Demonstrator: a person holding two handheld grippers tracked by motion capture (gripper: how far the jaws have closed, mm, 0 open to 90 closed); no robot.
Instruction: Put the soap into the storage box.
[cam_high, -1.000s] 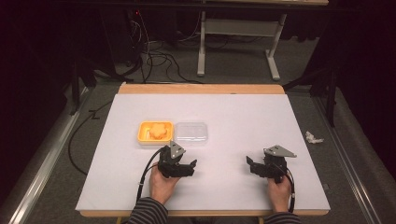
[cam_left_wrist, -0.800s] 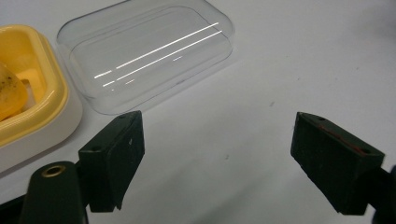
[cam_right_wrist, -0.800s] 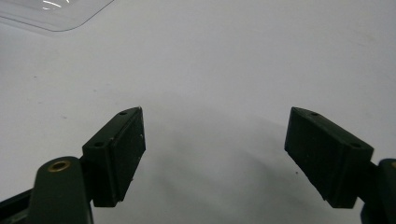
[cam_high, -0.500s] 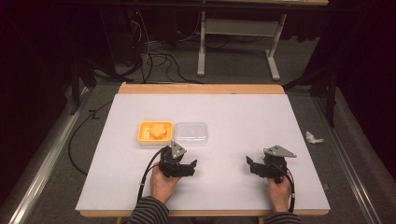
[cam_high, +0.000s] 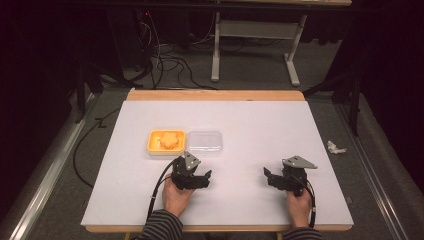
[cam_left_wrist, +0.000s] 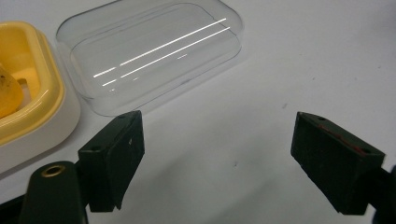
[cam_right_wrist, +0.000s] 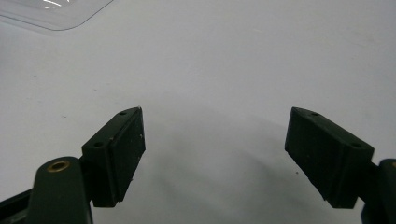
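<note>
The white bench carries a yellow box with food inside and, touching its right side, a clear lid. Just in front of them the left tongs rest with jaws spread wide, empty; the right tongs, well apart to the right, also gape empty. A crumpled scrap lies on the floor beside the bench.

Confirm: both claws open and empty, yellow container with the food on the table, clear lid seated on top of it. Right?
Not quite. The clear lid is not on the yellow container; it lies flat on the table beside it, as the left gripper view shows. The rest holds: the left claw and the right claw are both open and empty.
</note>
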